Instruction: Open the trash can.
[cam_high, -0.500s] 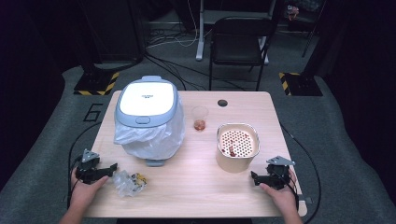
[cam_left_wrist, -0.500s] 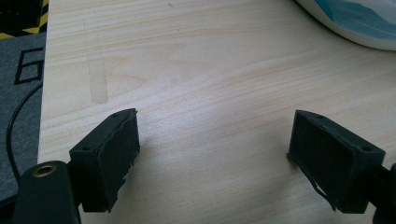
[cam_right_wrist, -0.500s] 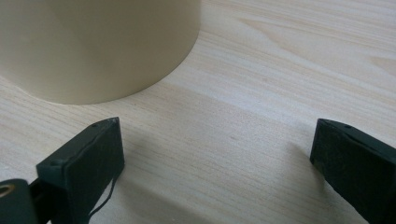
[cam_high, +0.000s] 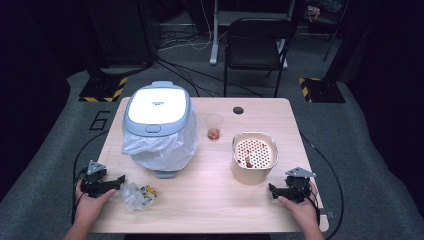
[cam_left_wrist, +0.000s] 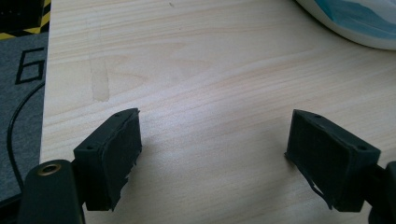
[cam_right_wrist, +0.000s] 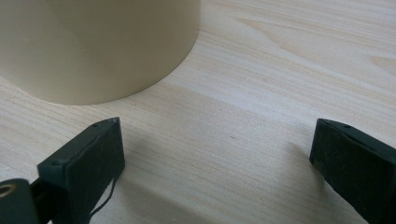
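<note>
Wooden table (cam_high: 210, 195), both grippers empty, jaws apart

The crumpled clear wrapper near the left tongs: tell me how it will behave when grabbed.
The wrapper looks like thin crinkled plastic, so it will probably crush and flop rather than hold shape. It seems very light and may slide on the smooth table if nudged. The bits inside might fall out.

Pale matt wood-grain table (cam_high: 210, 195), crinkly clear plastic bag (cam_high: 162, 147), smooth matt cream pot (cam_right_wrist: 93, 46), black matt gripper pads (cam_left_wrist: 116, 154).

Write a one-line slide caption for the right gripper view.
Right gripper open above the wooden table, beside the cream pot.
</note>
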